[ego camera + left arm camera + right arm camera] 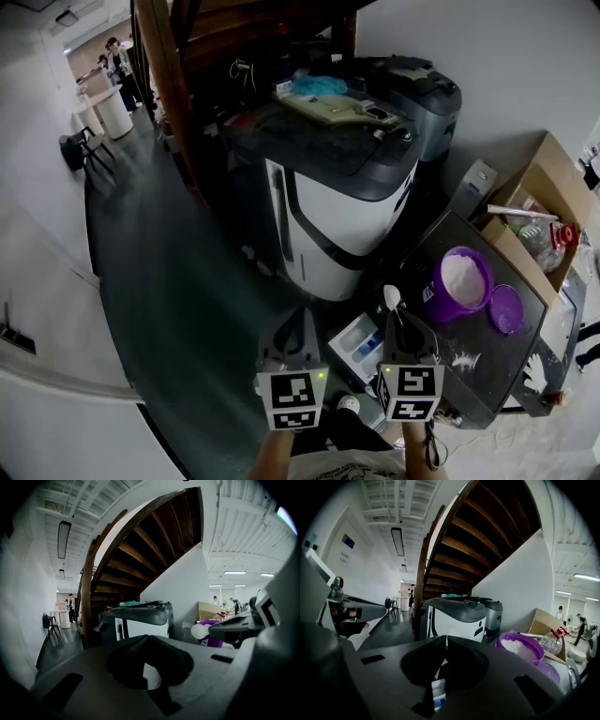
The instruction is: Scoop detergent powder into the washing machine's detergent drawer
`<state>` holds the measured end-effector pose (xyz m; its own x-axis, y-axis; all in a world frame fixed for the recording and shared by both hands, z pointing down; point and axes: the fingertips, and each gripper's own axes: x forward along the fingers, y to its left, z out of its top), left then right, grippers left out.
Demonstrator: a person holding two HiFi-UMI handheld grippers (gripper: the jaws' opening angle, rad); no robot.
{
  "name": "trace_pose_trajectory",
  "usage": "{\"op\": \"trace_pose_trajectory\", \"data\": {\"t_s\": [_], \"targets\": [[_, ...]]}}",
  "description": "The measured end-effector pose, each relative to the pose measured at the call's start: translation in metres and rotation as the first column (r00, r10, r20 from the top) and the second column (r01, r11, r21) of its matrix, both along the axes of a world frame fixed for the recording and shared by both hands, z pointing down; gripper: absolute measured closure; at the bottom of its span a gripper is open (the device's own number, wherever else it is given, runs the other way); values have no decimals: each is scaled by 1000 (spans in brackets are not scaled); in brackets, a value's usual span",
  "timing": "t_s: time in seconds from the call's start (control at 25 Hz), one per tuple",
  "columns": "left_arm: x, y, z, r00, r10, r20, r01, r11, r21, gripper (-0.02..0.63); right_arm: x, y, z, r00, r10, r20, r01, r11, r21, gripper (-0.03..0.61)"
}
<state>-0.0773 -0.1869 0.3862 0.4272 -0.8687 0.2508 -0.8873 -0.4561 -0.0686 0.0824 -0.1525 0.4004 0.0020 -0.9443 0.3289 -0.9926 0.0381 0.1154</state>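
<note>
Detergent powder (462, 277) fills the open purple tub (439, 305) on the dark worktop (487, 367), with the tub's lid (507, 309) lying just beside it. The detergent drawer (359, 345), white with blue compartments, sits lower down by the worktop's left edge, close under both grippers.

The right gripper (397, 325) has its jaws pinched on the handle of a white spoon (392, 298). The spoon's bowl points forward, just left of the tub and beyond the drawer's far end. No view shows whether the bowl holds powder. The left gripper (303, 322) hovers beside it with its jaws pressed together on nothing.

The step in hand looks like the carry between tub and drawer. To do it well:
- Keep the bowl level, since any roll of the wrist would shed powder onto the worktop or the floor.
- Travel low and slowly across the short gap.
- Bring the bowl right over one compartment before tipping, not over the dividing walls.
- Tip by turning the handle gently so the powder slides off in one place.

The grip on the thin handle is narrow, so the spoon may swivel if it knocks the tub rim. The idle left gripper could steady the drawer's edge.
</note>
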Motion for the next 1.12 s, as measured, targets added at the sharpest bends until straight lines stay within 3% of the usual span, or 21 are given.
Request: {"op": "trace_pose_trajectory", "data": {"t_s": [0.36, 1.12], "targets": [[2, -3, -32, 1000, 4, -12, -3, 997, 75, 612, 13, -1, -48, 999, 31, 25, -34, 992, 122, 557], [2, -6, -82, 999, -15, -37, 22, 983, 181, 612, 30, 5, -98, 997, 46, 60, -59, 968, 243, 557]]}}
